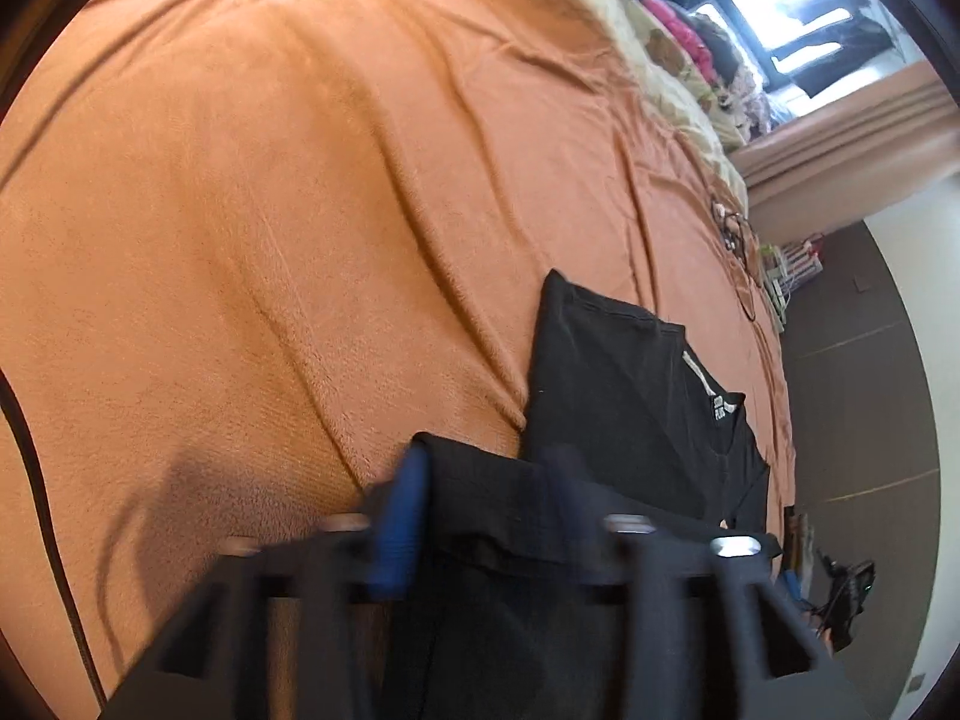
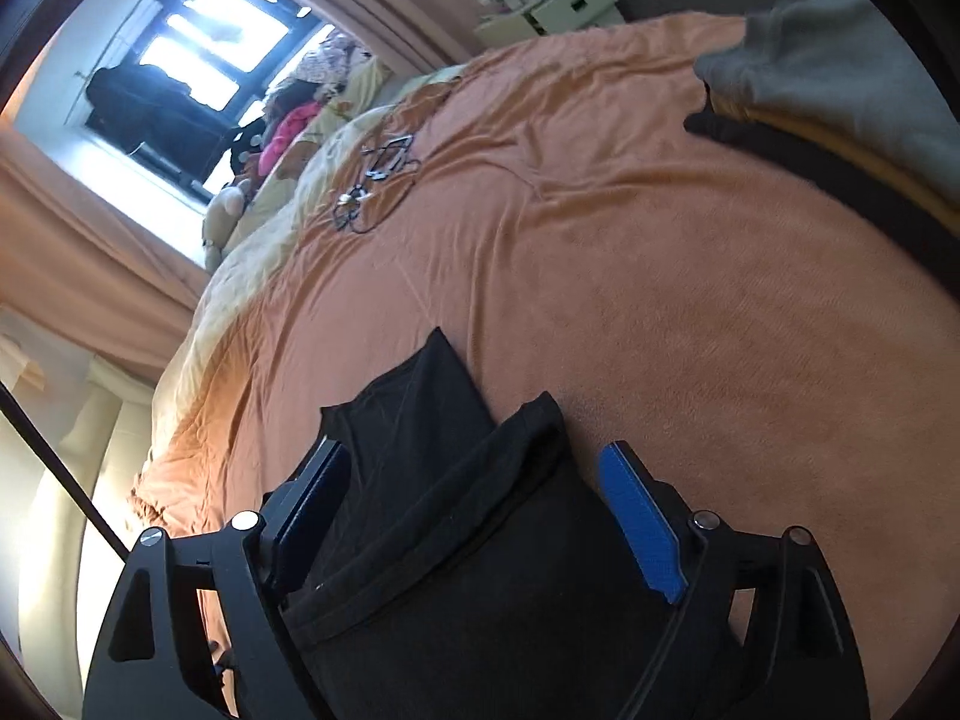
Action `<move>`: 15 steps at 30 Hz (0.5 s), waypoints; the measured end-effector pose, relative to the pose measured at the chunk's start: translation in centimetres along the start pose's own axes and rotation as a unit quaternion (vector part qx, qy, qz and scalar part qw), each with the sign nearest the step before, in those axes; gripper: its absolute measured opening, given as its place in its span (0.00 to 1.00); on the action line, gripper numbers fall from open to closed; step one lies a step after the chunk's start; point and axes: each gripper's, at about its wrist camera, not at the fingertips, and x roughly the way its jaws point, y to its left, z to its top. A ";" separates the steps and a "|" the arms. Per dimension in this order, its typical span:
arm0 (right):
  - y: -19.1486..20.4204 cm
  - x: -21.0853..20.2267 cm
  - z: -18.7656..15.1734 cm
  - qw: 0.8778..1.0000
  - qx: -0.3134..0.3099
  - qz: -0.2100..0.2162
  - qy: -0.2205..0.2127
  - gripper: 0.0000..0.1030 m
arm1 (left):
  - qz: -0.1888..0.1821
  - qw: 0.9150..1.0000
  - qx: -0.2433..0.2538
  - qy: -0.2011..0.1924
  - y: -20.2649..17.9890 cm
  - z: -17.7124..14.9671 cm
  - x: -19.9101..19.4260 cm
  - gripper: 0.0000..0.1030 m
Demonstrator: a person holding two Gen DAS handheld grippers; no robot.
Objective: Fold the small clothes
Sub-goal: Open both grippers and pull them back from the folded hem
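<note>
A black shirt (image 1: 630,390) lies partly folded on the orange blanket (image 1: 270,210), its neck label facing up. My left gripper (image 1: 480,510) hangs over the shirt's near edge. It is blurred, its blue pads (image 1: 399,528) stand apart, and cloth lies loose between them. In the right wrist view the same black shirt (image 2: 420,408) spreads between the fingers of my right gripper (image 2: 480,516). That gripper is wide open; its blue pads (image 2: 642,522) sit clear of the fabric on both sides.
More clothes in grey, yellow and black (image 2: 840,60) are stacked at the far right of the bed. A tangle of cables (image 2: 378,180) lies further up the blanket (image 2: 660,270). Pillows and soft toys (image 1: 678,42) line the window side. Dark floor (image 1: 858,390) borders the bed.
</note>
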 end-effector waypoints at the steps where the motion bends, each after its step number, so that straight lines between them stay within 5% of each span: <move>1: 0.0 -0.3 -0.2 1.000 -0.003 0.001 0.004 0.82 | 0.004 1.000 0.007 -0.005 -0.2 -0.1 -0.3 0.67; 8: 2.1 -1.3 -1.4 0.991 -0.116 -0.051 0.049 0.82 | 0.059 0.996 0.072 -0.007 -2.1 -1.7 -2.9 0.68; 15: 5.3 -1.1 -2.7 0.961 -0.237 -0.106 0.097 0.82 | 0.129 0.981 0.141 0.024 -3.7 -3.7 -2.6 0.68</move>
